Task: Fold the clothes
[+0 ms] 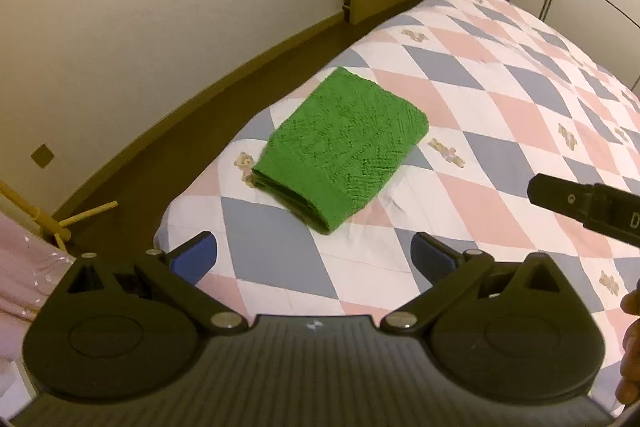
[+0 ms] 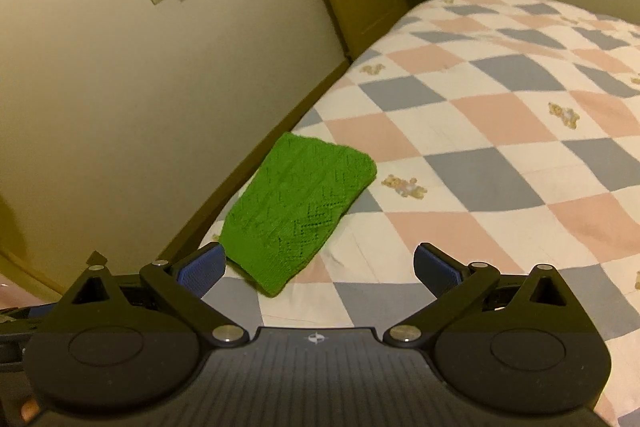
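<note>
Green knit (image 1: 340, 147) looks fully folded on quilt (image 1: 500, 115), probably; left gripper (image 1: 314, 255) and right gripper (image 2: 318, 267) jaws apart, empty. Lift clear without snagging stack.

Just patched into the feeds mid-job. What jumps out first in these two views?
The bright green knitted garment, folded into a compact bundle, lies near the corner of the bed, on the pink, blue and white checked quilt. Both tools hang open and empty short of it: the left tool faces it squarely, and the right tool has it just beyond its left finger.
</note>
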Tool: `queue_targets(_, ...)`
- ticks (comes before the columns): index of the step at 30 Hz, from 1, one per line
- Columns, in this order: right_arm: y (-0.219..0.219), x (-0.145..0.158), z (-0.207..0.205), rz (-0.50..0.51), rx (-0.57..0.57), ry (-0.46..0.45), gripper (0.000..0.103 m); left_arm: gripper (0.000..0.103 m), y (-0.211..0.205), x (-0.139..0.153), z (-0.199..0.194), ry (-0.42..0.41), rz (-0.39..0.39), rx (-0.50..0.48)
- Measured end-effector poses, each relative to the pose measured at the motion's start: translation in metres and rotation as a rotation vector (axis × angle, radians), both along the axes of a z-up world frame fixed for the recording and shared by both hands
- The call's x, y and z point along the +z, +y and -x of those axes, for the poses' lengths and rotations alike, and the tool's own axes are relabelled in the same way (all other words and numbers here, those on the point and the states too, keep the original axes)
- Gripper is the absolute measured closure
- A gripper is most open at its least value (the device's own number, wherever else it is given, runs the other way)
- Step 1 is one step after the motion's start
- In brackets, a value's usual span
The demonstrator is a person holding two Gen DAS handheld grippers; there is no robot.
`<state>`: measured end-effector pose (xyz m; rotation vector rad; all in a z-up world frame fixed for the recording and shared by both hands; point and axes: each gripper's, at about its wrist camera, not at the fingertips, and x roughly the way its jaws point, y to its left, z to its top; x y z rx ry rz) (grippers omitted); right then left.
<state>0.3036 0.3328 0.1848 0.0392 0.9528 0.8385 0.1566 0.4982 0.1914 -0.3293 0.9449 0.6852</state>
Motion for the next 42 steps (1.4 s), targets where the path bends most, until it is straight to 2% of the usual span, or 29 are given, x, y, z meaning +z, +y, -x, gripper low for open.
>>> queue_targets(9,0.026,-0.018,-0.015,0.054,-0.053,0.047,0.000,0.001,0.036,-0.028,-0.031,0.054,0.069,-0.076)
queue_targets(18,0.051,-0.025,-0.023,0.109,-0.118,0.076,0.000,0.001,0.073,-0.035,-0.052,0.078,0.114,-0.140)
queue_targets(28,0.082,-0.025,-0.022,0.159,-0.133,0.091,0.000,0.001,0.104,-0.042,-0.058,0.099,0.145,-0.162)
queue_targets(35,0.100,-0.026,-0.024,0.179,-0.118,0.091,0.000,0.001,0.118,-0.047,-0.059,0.116,0.151,-0.141)
queue_targets(42,0.107,-0.029,-0.026,0.192,-0.099,0.092,0.000,0.001,0.117,-0.049,-0.065,0.121,0.157,-0.137)
